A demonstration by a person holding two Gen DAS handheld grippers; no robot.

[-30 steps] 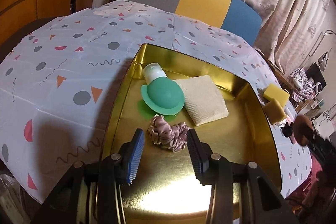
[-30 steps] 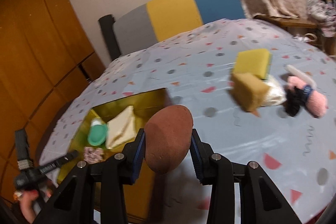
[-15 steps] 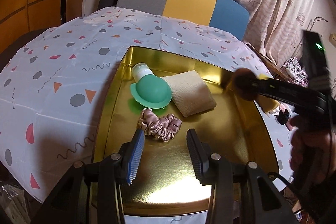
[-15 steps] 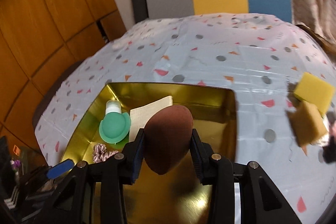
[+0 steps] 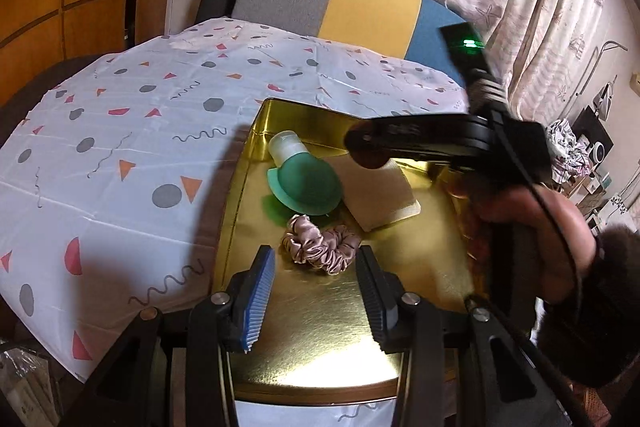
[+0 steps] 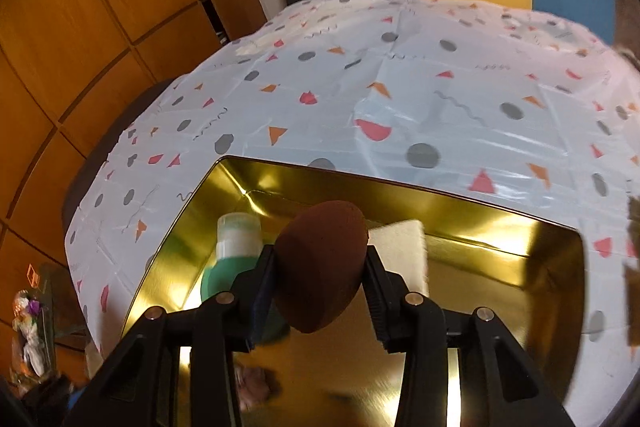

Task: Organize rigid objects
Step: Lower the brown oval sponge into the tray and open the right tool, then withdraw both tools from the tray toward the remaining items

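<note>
The left gripper (image 5: 316,291) hangs spread and empty over the near end of the gold tray (image 5: 320,347), just short of the pink scrunchie (image 5: 322,247). Right of it, the right gripper (image 6: 320,291) clamps a brown egg-shaped sponge (image 6: 320,267) above the tray, over the green bottle (image 6: 224,267) and beige pad (image 6: 404,247)

Right gripper (image 5: 366,147) covers the far right part of the gold tray (image 5: 256,131) & a corner of the beige pad (image 5: 380,195) in left wrist view. In right wrist view the brown egg-shaped sponge (image 6: 320,267) hides most of the green bottle (image 6: 236,251) & pad. The pink scrunchie (image 6: 254,387) is just a blur low in frame, and the sponges at right edge are cut off, too smeared to tell.
</note>
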